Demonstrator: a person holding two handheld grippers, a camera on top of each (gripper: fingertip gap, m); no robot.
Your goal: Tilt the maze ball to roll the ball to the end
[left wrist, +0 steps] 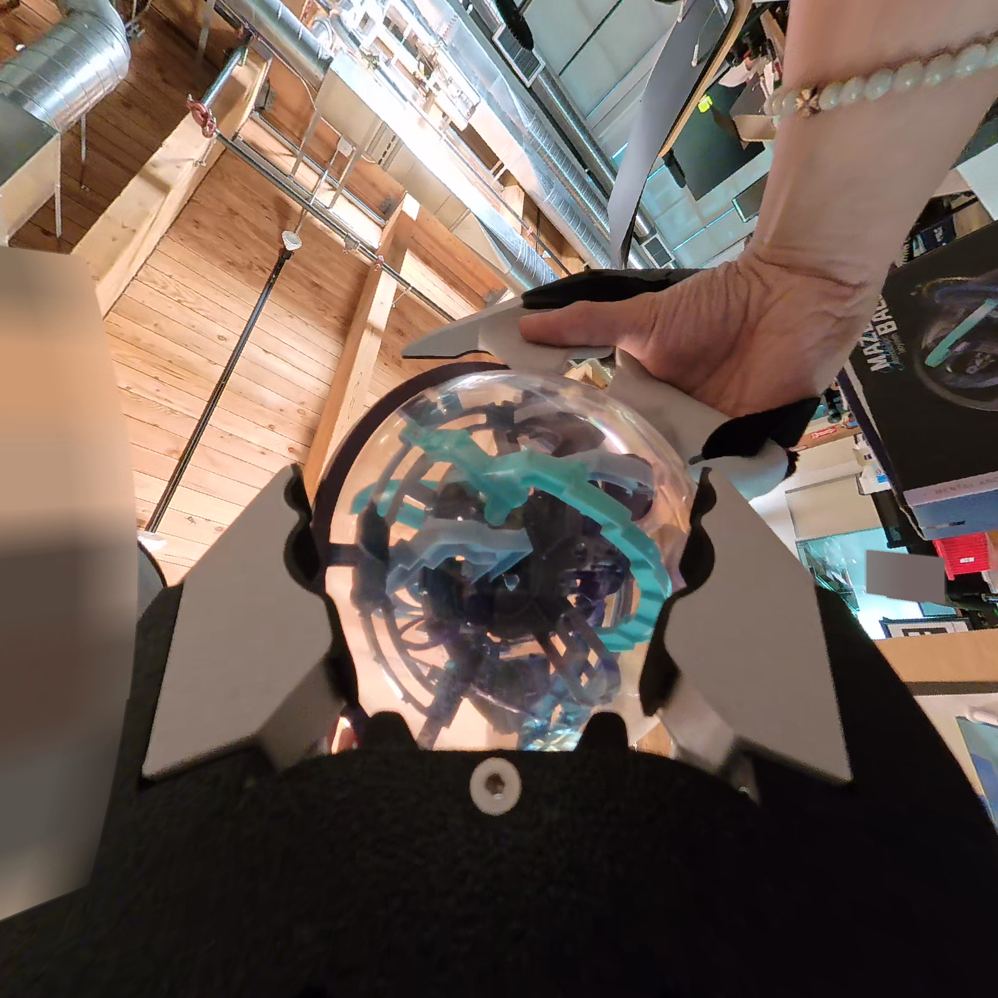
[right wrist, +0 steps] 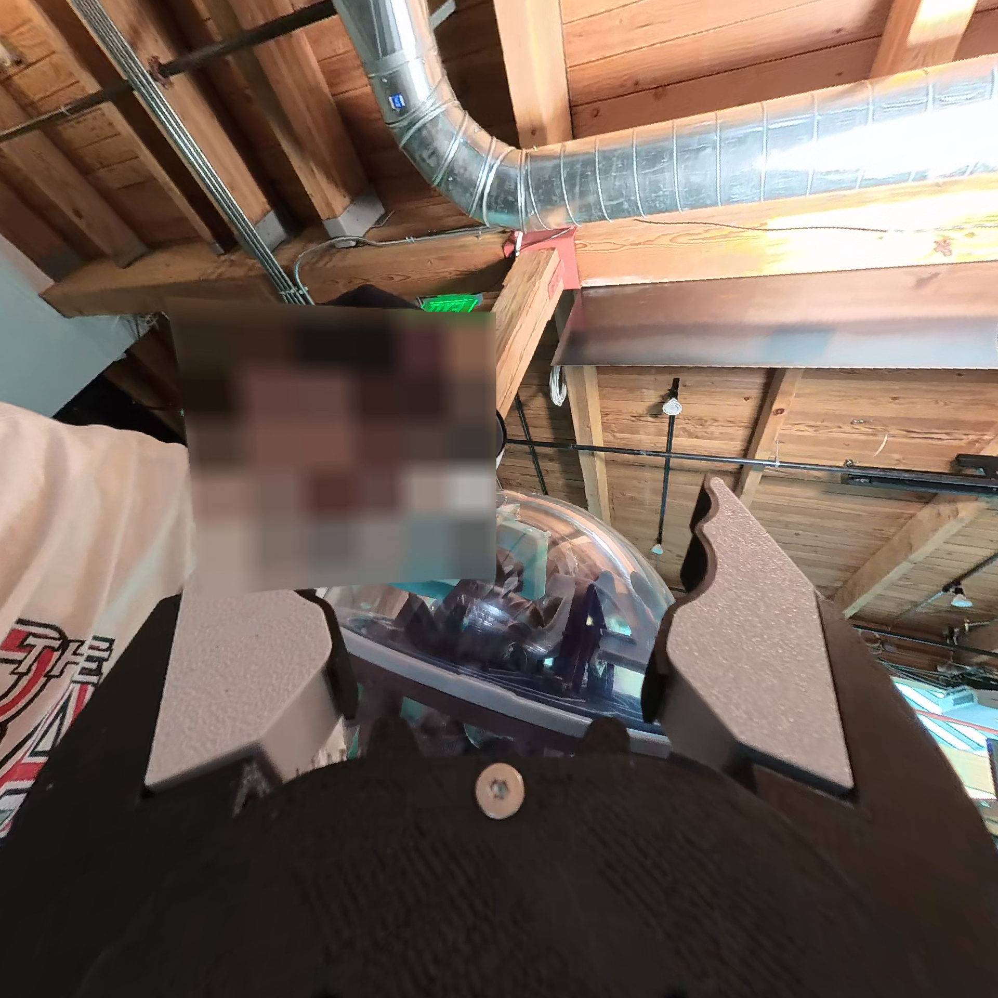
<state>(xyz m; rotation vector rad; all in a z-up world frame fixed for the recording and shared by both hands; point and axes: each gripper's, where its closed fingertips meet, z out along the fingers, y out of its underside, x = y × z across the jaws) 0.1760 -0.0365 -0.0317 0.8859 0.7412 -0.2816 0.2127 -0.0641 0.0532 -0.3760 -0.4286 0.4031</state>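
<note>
Both grippers [left wrist: 499,545] [right wrist: 499,637] have black bodies, flat grey fingers [left wrist: 237,621] and one round screw [left wrist: 494,784] (right in the middle). A pearl bracelet [left wrist: 875,81] circles the wrist.

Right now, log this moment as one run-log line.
maze ball: lifted, gripped from two sides | left claw: shut on maze ball | right claw: shut on maze ball | small inner ball: not discernible | views face ceiling

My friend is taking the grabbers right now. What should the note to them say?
Left gripper: clamped on the maze ball, held up toward the ceiling.
Right gripper: fingers on either side of the same ball from another side; a hand holds it.
Little ball inside: cannot be seen among the teal track and dark ones, so progress is unknown.
Left to do: find it, then tilt gently to the end.
</note>
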